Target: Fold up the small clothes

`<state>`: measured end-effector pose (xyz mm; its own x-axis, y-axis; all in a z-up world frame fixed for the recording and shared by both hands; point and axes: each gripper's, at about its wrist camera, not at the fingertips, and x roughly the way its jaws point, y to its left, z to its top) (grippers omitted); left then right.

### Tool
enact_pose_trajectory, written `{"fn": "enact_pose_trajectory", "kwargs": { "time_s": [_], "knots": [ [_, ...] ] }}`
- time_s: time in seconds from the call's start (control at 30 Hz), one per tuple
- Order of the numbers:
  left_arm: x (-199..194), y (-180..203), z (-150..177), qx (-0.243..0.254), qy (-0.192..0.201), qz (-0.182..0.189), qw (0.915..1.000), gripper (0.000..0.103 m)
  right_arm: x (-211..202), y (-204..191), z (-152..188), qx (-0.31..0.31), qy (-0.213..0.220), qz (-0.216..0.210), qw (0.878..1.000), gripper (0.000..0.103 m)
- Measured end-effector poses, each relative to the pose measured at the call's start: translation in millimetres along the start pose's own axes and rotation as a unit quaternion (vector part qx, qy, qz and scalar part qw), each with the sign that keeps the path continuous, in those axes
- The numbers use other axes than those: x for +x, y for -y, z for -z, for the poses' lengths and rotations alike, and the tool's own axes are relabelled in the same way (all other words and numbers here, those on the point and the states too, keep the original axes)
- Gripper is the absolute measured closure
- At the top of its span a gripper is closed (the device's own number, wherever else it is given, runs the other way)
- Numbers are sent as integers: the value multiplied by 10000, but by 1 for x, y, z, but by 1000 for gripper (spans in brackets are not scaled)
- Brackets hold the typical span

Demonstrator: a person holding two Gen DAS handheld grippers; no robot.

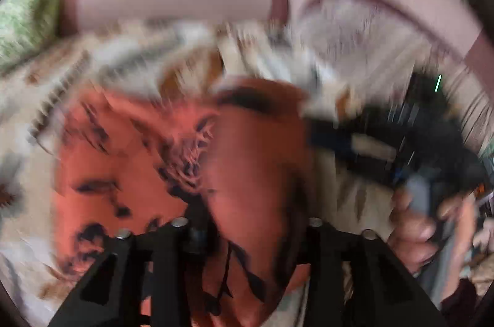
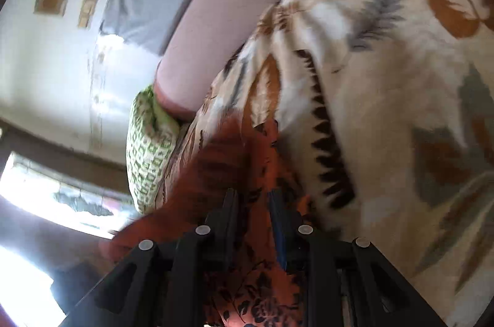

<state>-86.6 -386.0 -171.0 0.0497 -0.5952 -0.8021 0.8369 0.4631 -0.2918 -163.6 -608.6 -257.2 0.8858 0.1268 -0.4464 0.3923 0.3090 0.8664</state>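
orange printed garment, mid-fold on bed

item: small orange garment with black floral print (image 1: 129,160), partly spread on the patterned blanket (image 2: 386,86) of a bed, partly lifted. in the left wrist view a fold of it rises between the left gripper (image 1: 247,228) fingers; that view is badly blurred, so i cannot tell whether the pads press on the cloth or stand apart from it.

right gripper (image 2: 251,203): fingers narrow, pinched on an edge of the same garment, cloth bunched between and below them.

surroundings: pink bolster (image 2: 216,18) and green patterned pillow (image 2: 148,154) beyond the fingertips in the right wrist view; a hand (image 1: 432,222) on the other tool to the right of the left fingers.

handling note, as a judgement: the step looks like carrying one edge over to meet the other. best done with both held corners level and taut, laid down square, and smoothed before letting go.
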Motion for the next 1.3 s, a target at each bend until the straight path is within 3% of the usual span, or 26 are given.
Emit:
{"fn": "enact_pose_trajectory", "kwargs": {
  "time_s": [0.07,0.1,0.13,0.2,0.23,0.33,0.4,0.53,0.6,0.7,0.77,0.8,0.87,0.97,1.1,1.2,1.3],
  "knots": [
    [2,-1,10,-12,-184,113,9998,52,6,5,-1,102,-139,74,9998,72],
    [-7,-4,15,-10,-189,348,9992,48,8,5,-1,101,-175,61,9998,66],
    [-20,-9,19,-40,-185,707,9973,43,9,3,-1,86,-162,48,9998,54],
    [-48,-20,27,-9,7,1140,9935,35,3,-4,-2,-27,103,-23,9999,40],
    [-63,-24,32,76,192,1197,9926,27,1,-12,-3,-143,282,-26,9995,40],
    [-95,-46,43,73,690,737,9949,23,-10,-41,2,-704,739,-231,9945,40],
    [-96,-70,46,-198,706,290,9969,23,-3,-68,14,-1280,470,-675,9884,41],
    [-83,-102,50,-534,500,-739,9946,23,17,-95,44,-1878,-357,-1109,9753,44],
    [-76,-108,56,-591,449,-923,9930,23,26,-96,58,-2025,-760,-849,9726,47],
    [-55,-103,67,-326,76,-1254,9915,23,34,-64,68,-1806,-1145,36,9769,48],
    [-41,-102,75,-226,-88,-1263,9917,21,48,-25,67,-1339,-1535,859,9753,77],
    [-38,-104,78,-305,-47,-1226,9920,21,46,-12,64,-1136,-1522,771,9788,92],
    [-37,-108,74,-404,-77,-1124,9928,21,39,-2,55,-812,-1592,451,9829,93],
    [-46,-110,62,-399,-188,-999,9940,21,30,-15,49,-1082,-1436,529,9823,92],
    [-68,-108,29,-244,264,-995,9944,21,10,-54,31,-1546,-770,208,9848,87],
    [-58,-117,-11,-249,376,-1271,9909,21,12,-73,12,-1426,-274,13,9894,87],
    [-26,-130,-48,-420,196,-1487,9878,21,32,-76,4,-1284,-243,266,9911,87]
  ]
}}
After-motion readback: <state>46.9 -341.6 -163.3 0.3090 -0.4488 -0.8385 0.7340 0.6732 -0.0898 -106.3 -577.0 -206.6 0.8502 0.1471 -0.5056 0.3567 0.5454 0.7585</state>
